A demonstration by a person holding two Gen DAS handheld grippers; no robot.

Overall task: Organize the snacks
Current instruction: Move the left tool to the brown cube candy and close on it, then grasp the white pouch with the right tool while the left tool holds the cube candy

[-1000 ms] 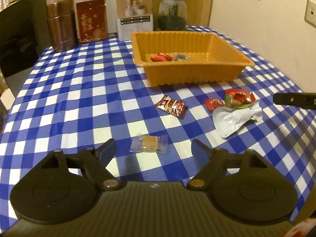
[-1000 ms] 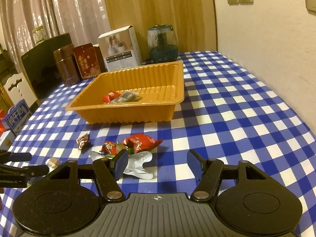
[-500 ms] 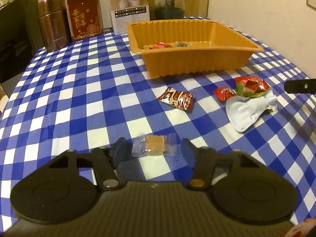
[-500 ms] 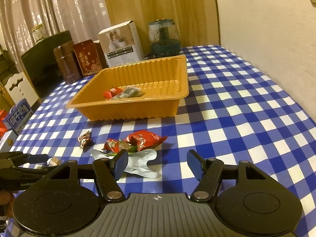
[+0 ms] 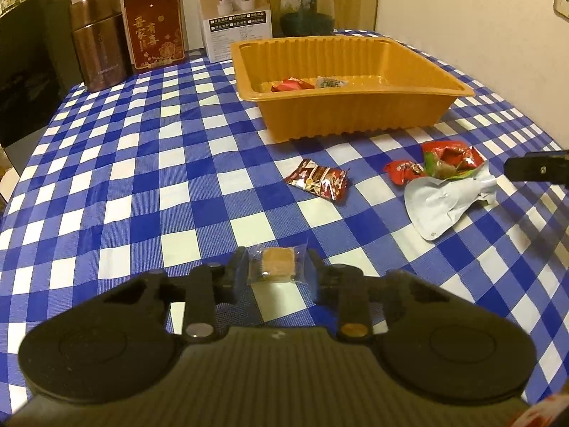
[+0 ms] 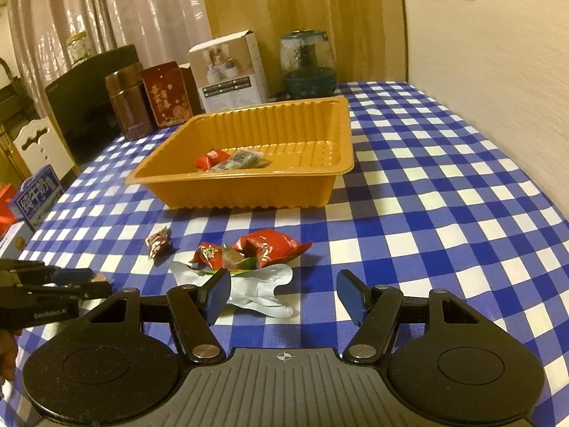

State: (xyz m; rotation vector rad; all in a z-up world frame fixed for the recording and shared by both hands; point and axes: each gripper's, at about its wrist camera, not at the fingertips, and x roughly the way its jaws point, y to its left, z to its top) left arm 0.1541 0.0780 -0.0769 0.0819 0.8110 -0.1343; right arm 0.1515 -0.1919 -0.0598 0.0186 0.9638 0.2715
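Observation:
My left gripper is shut on a clear-wrapped brown candy low over the checked cloth. It shows at the left of the right wrist view. An orange tray stands beyond, with a red snack and a grey packet inside. A dark red snack, a small red snack, a red bag and a white wrapper lie loose on the cloth. My right gripper is open and empty, just above the white wrapper.
A brown tin, a red box, a white carton and a glass jar stand along the back edge. A wall runs along the right. A milk carton stands off the left table edge.
My left gripper's fingers closed from wide open onto the clear-wrapped candy. My right gripper drifted slightly forward and stayed open.

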